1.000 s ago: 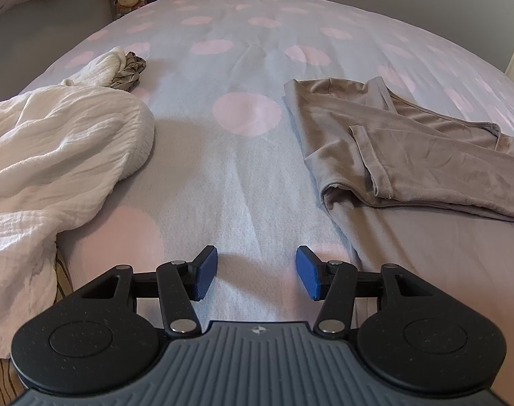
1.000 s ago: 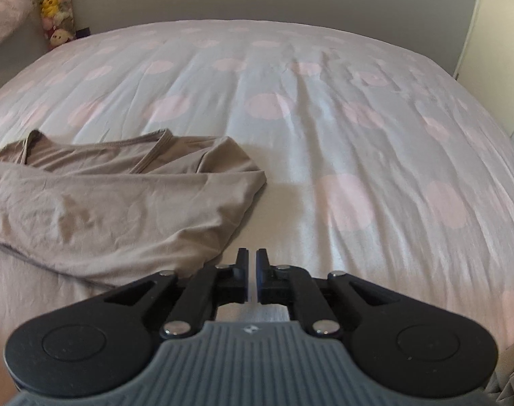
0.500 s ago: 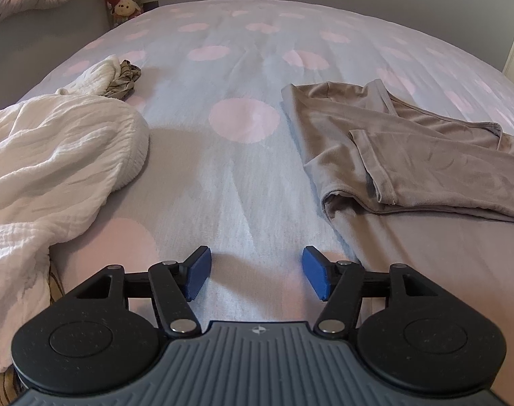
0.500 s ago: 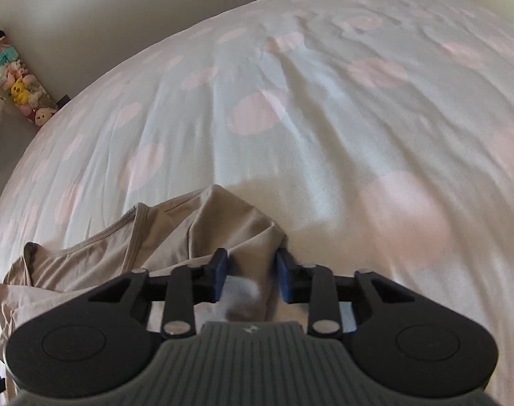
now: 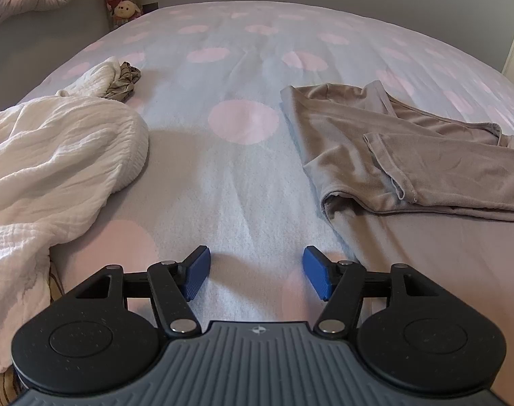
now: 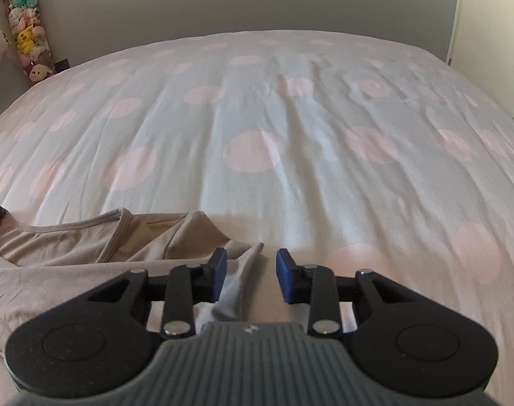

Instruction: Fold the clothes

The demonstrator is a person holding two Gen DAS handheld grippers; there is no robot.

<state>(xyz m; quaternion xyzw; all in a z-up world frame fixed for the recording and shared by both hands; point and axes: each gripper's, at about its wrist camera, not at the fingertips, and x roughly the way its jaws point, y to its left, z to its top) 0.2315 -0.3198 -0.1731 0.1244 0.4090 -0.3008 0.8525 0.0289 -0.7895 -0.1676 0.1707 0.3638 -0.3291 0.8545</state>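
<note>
A tan shirt (image 5: 409, 155) lay partly folded on the right side of a bed (image 5: 243, 176) covered in a pale blue sheet with pink dots, one sleeve turned over its body. The left claw (image 5: 255, 272) hovered low over bare sheet just left of the shirt's near edge, its blue pads spread wide and holding nothing. A rumpled white blanket (image 5: 53, 169) was heaped at the bed's left edge, with a small dark cloth (image 5: 123, 81) bunched at its far end. In the right wrist view, the right claw (image 6: 251, 279) stood spread apart at the shirt's right edge, a peaked fold of tan fabric (image 6: 246, 264) rising between its pads but not pinched. Stuffed toys (image 6: 26, 34) were stacked in the far left corner by the wall.
</note>
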